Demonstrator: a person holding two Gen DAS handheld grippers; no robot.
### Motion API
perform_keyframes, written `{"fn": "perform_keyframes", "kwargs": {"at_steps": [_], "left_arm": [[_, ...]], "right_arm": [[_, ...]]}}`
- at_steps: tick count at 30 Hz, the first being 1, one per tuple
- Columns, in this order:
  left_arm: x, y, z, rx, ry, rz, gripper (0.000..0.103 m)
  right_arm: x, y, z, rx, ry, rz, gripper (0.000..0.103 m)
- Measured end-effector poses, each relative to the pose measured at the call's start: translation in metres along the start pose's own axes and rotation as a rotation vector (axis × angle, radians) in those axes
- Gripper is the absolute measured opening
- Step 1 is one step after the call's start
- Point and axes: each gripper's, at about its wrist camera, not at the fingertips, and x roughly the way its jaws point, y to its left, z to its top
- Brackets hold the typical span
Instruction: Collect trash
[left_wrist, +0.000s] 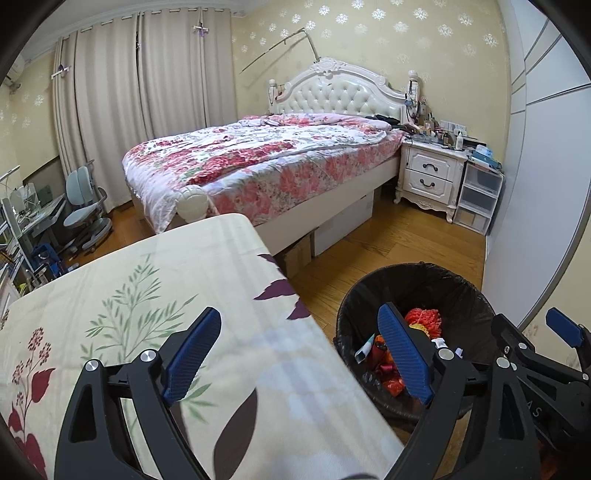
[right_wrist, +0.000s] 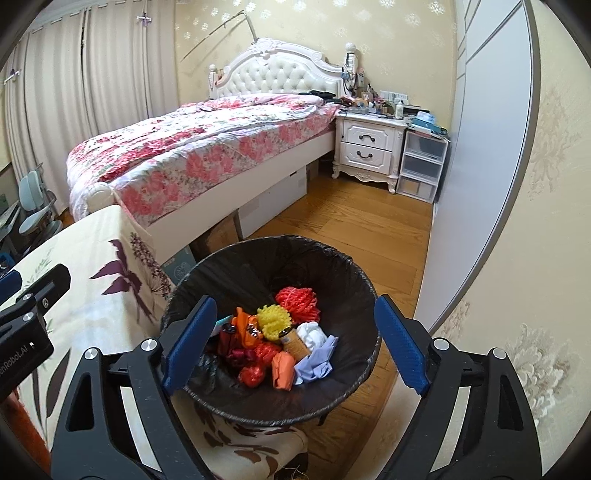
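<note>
- Trash (right_wrist: 280, 343) sits in a heap at the bottom of the black bin (right_wrist: 332, 266), in the lower middle of the right wrist picture.
- In the heap are a red net ball (right_wrist: 298, 300), a yellow net ball (right_wrist: 272, 320), a white crumpled piece (right_wrist: 310, 331), a pale blue glove (right_wrist: 318, 360), an orange wrapper (right_wrist: 283, 373) and some shiny red bits.
- The bin has a black bag inside it and stands on the wood floor (right_wrist: 351, 221), just beside the table.
- The right gripper (right_wrist: 295, 345) hangs over the bin. Its two blue fingers are wide apart, one on each side of the heap, and nothing is between them.
- The left gripper (left_wrist: 299, 354) is over the edge of the table. Its blue fingers are wide apart too, and they hold nothing.
- One left finger is over the cloth and the other is over the bin, at the lower right of the left wrist picture.
- The table has a cream cloth (left_wrist: 166, 280) with green leaves and dark red flowers on it.
- A bed (left_wrist: 266, 155) with a pink flower blanket fills the middle of both pictures, with a white padded headboard behind it.
- A white nightstand (left_wrist: 430, 173) stands to the right of the bed, with many small things on top.
- Long pale curtains (left_wrist: 147, 92) hang at the upper left, and a small blue chair (left_wrist: 86, 206) is below them.
</note>
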Motion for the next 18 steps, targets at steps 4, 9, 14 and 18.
{"fn": "perform_keyframes", "kwargs": {"at_steps": [4,9,14,18], "left_arm": [[-0.018,0.013,-0.010,-0.018,-0.005,0.011,0.087],[-0.040,0.029,-0.022,-0.044,-0.013,0.049,0.088],[-0.063,0.046,-0.031,-0.074,-0.036,0.077,0.089],[-0.078,0.058,-0.036,-0.094,-0.056,0.102,0.090]], "right_arm": [[-0.022,0.009,-0.005,-0.016,-0.023,0.022,0.086],[-0.049,0.021,-0.010,-0.049,-0.057,0.050,0.086],[-0.070,0.031,-0.013,-0.074,-0.089,0.074,0.087],[-0.081,0.037,-0.019,-0.085,-0.103,0.096,0.088]]}}
